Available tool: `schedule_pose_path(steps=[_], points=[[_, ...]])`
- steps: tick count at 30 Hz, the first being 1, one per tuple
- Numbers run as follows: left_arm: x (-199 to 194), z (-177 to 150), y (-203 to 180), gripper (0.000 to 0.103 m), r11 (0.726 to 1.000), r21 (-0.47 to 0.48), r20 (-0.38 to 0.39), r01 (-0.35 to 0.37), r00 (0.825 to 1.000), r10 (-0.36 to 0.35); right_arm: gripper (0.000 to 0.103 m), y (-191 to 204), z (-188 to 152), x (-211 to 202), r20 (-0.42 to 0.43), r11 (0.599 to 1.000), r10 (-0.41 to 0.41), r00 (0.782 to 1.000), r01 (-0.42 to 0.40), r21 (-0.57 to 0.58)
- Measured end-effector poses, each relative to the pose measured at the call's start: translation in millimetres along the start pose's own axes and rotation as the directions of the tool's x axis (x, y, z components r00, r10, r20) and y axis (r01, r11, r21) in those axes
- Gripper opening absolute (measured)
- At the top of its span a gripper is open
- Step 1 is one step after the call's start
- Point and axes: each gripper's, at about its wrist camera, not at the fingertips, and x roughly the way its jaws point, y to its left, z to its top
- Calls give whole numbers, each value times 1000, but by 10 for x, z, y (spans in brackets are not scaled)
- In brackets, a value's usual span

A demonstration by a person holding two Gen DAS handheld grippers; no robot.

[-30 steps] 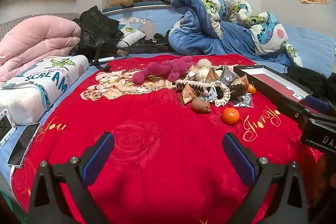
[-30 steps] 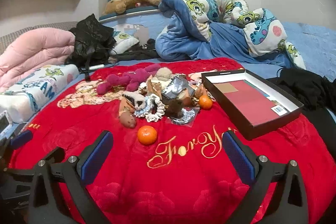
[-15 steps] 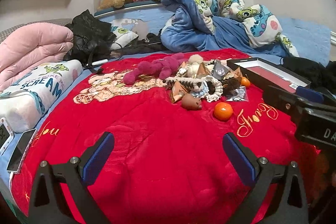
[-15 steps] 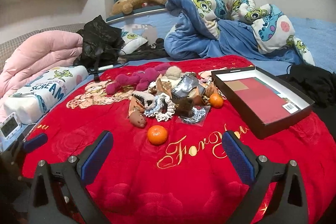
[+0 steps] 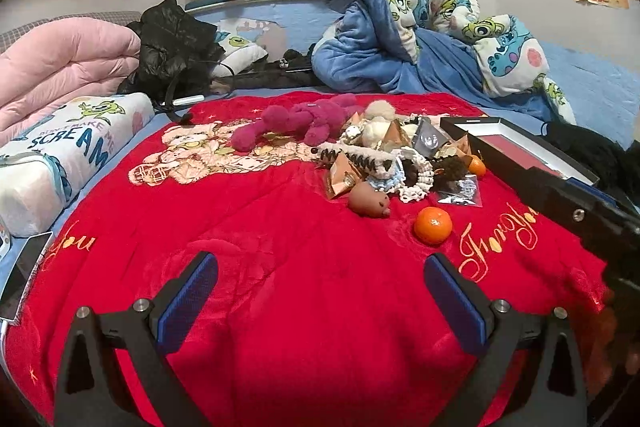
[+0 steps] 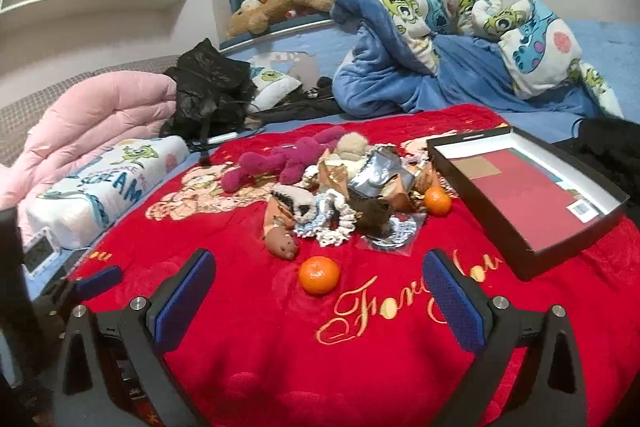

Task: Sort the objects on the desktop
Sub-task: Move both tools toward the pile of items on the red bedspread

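Note:
A pile of small objects [image 6: 344, 187] lies on the red blanket [image 6: 280, 339]: a magenta plush [image 6: 276, 163], a brown bear toy [image 6: 282, 245], scrunchies, foil packets and an orange [image 6: 437, 200]. A second orange [image 6: 319, 275] lies nearer, just ahead of my right gripper [image 6: 316, 299], which is open and empty. An open black box [image 6: 524, 187] sits to the right of the pile. My left gripper [image 5: 320, 291] is open and empty, well short of the pile [image 5: 400, 155]; the near orange [image 5: 433, 225] lies ahead to its right.
A folded pink duvet [image 6: 92, 123], a "SCREAM" pillow [image 6: 108, 183] and a black bag [image 6: 208, 87] line the left. A blue quilt [image 6: 440, 39] is heaped behind. A small clock [image 6: 38, 253] and a phone [image 5: 24, 271] lie at the left blanket edge.
Both grippers have drifted slightly over the blanket; the right view has shifted so the pile and near orange sit closer. Both stay open. No object has moved.

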Motion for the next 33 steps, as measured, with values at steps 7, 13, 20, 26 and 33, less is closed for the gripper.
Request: schedule_pose_path(steps=[7, 13, 20, 26, 33], points=[[41, 56, -28, 103, 1000, -1, -9, 10, 1000, -10, 103, -21, 24, 59, -14, 1000, -23, 1000, 23, -9], [154, 112, -48, 103, 999, -26, -30, 32, 999, -33, 103, -80, 54, 152, -36, 998, -63, 997, 62, -13], [304, 319, -152, 103, 1000, 2, -35, 30, 999, -30, 103, -156, 149, 219, -39, 999, -52, 998, 53, 13], [498, 493, -261, 103, 999, 12, -46, 36, 998, -35, 103, -202, 285, 381, -57, 999, -39, 998, 39, 4], [834, 598, -289, 103, 999, 6, -88, 40, 995, -39, 98, -331, 408, 640, -72, 998, -51, 996, 53, 23]])
